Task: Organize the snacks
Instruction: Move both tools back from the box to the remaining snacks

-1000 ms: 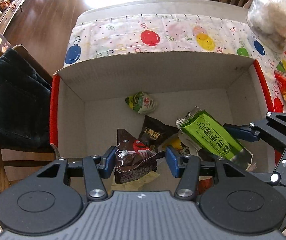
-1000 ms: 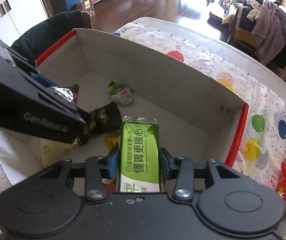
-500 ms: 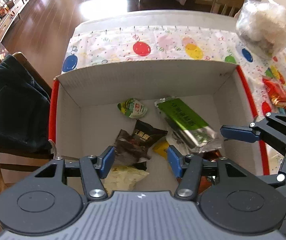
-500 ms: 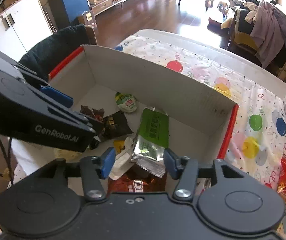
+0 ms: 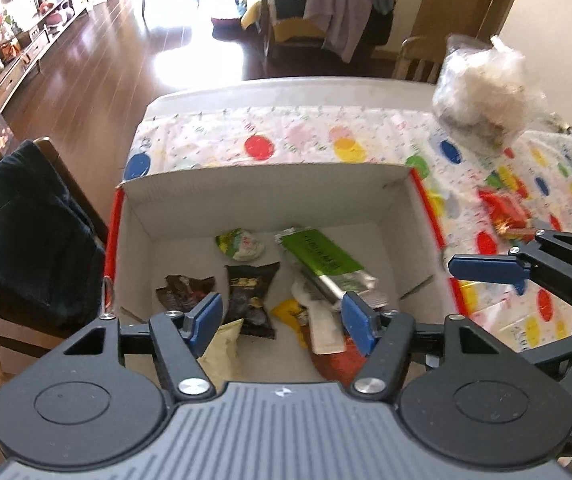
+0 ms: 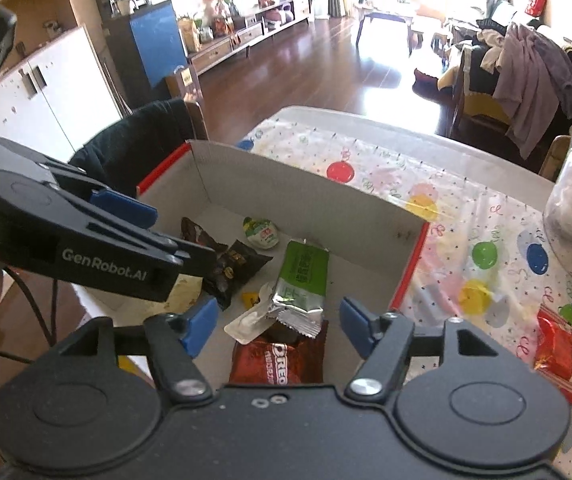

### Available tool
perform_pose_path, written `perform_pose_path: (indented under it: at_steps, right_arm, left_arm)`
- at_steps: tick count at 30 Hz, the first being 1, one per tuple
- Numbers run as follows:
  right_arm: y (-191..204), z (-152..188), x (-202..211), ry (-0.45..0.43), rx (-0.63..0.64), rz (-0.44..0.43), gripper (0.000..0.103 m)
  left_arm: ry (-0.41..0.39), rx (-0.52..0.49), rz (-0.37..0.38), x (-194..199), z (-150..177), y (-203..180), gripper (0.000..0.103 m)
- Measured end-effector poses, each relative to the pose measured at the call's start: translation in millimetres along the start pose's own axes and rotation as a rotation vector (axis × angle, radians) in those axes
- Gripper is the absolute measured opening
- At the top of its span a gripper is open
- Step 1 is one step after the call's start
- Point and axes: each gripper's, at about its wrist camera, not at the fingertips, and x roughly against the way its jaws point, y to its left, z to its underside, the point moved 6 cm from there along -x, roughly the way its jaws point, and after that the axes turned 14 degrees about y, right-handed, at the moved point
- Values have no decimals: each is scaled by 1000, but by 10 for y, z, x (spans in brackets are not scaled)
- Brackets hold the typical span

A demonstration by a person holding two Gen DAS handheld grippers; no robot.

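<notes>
A: Where do the snacks sit?
B: Mid-frame, in the red-edged white cardboard box [image 5: 269, 200] on the balloon-print tablecloth [image 5: 306, 140], gathered for tidiness; a red wrapped snack [image 6: 558, 344] waits lower right.
A: And the green foil sachet [image 6: 300, 280]?
B: Lying released in the box. Left gripper [image 5: 281, 318] and right gripper [image 6: 277, 326] have just been opening, both empty.

Daylight blows out the far floor [image 5: 173, 60]; fisheye bends the edges, and the tablecloth [image 6: 466, 280] smears slightly.

Snack packets [image 5: 251, 294] lie loose inside cardboard box [image 5: 269, 188].
</notes>
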Motion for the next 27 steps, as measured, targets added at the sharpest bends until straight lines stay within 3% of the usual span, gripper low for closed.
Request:
perform_pose_path:
  at_steps: [4, 9, 15, 22, 27]
  right_arm:
    - [-66, 73, 217, -52, -5, -17, 80]
    - [-205, 193, 461, -105, -31, -36, 81]
    - [-419, 429, 714, -164, -54, -42, 91]
    - [-837, 781, 934, -186, -83, -4, 102]
    - [-1251, 1074, 1039, -177, -110, 45, 103]
  left_arm:
    - [-54, -16, 13, 146, 29, -152, 71]
    - [-138, -33, 18, 337, 50, -382, 76]
    - [-239, -96, 18, 506, 82, -789, 81]
    - [-302, -164, 5, 489, 91, -1350, 84]
    - [-313, -196, 28, 375, 70, -1748, 84]
